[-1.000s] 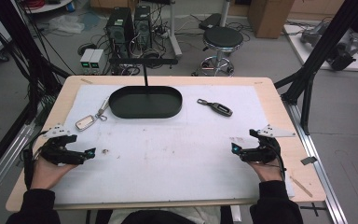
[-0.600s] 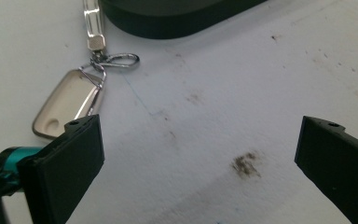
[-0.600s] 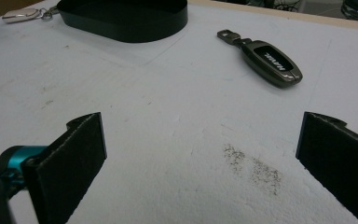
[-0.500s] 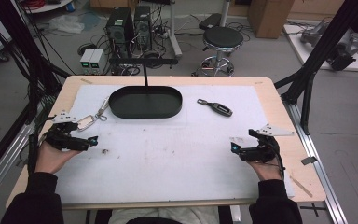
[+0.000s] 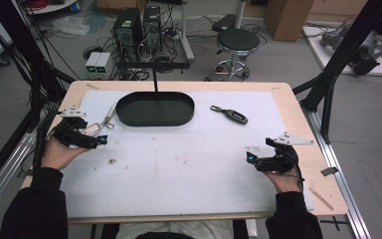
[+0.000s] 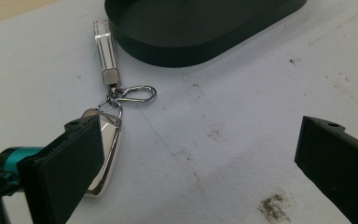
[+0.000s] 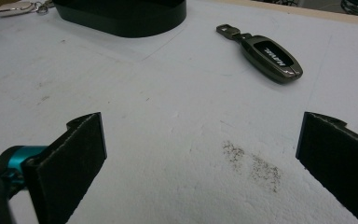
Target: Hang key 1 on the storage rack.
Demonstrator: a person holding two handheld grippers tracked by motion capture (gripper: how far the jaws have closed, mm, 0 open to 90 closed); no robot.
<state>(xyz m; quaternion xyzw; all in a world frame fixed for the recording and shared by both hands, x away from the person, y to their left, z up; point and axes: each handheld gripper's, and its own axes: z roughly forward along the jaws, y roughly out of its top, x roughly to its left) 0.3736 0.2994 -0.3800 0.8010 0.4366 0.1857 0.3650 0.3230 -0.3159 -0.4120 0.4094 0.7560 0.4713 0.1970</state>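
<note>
At the far left of the surface, the person's left hand holds the left tongs low over the white sheet, their jaws spread wide and gripping nothing. In the left gripper view the silver key fob lies flat just beside the left jaw, partly hidden behind it; whether the jaw touches it I cannot tell. A ring joins the fob to a small carabiner clip and to a clear strap that runs up toward the tray. From above, the same fob sits right at the tips of the left tongs, near the left end of the black oval tray.

The tray stands in the middle of the far half of the surface, with a thin black post rising behind it. Its near wall is well apart from both pairs of tongs.

To the right of the tray a dark key fob lies at a slant, with its loop end toward the tray. The right gripper view shows it ahead of the jaws and off to one side, well apart from them, with grey smudges on the sheet between.

At the right edge, the right hand rests near the front of the surface with the right tongs pointing inward, jaws released and wide.
</note>
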